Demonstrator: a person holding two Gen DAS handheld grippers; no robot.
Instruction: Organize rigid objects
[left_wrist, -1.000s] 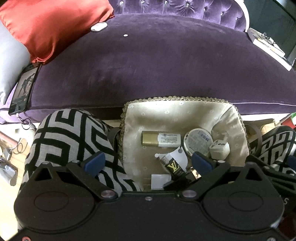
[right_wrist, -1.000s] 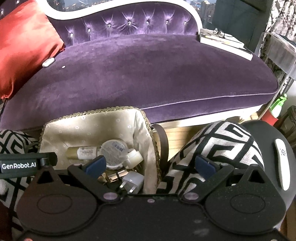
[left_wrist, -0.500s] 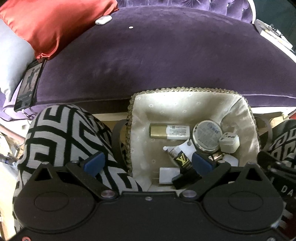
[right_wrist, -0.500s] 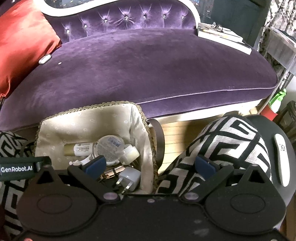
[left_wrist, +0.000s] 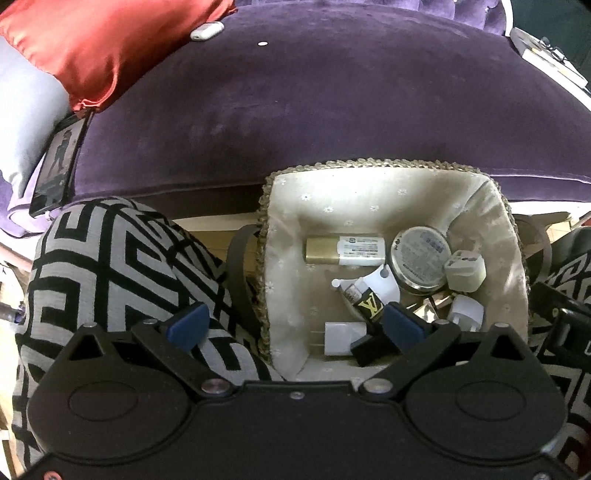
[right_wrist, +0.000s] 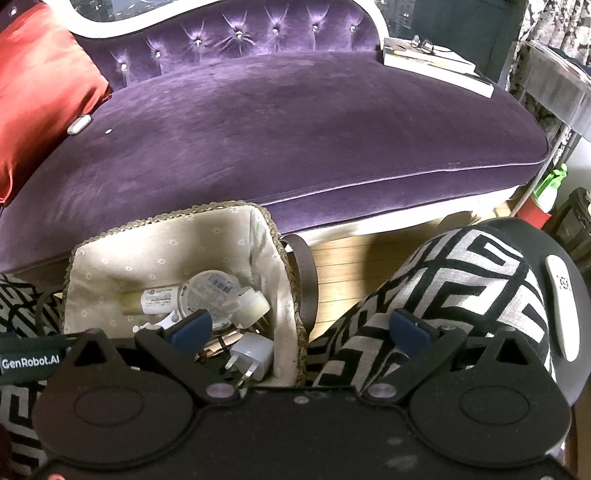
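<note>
Just ahead — basket (left_wrist: 388, 192) beneath left hand-held gripper (left_wrist: 295, 326).

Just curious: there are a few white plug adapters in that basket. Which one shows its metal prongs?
The white plug at the basket's near right corner; its prongs point out. The others hide theirs.

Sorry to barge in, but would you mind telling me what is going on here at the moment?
A person is tidying small hard items into a fabric-lined basket standing between their knees, in front of a purple sofa. The left gripper and right gripper both hover open over it, holding nothing. Inside lie a gold-capped tube, a round tin, a white plug adapter and other bits. A small white case lies on the sofa cushion beside a red pillow.
</note>
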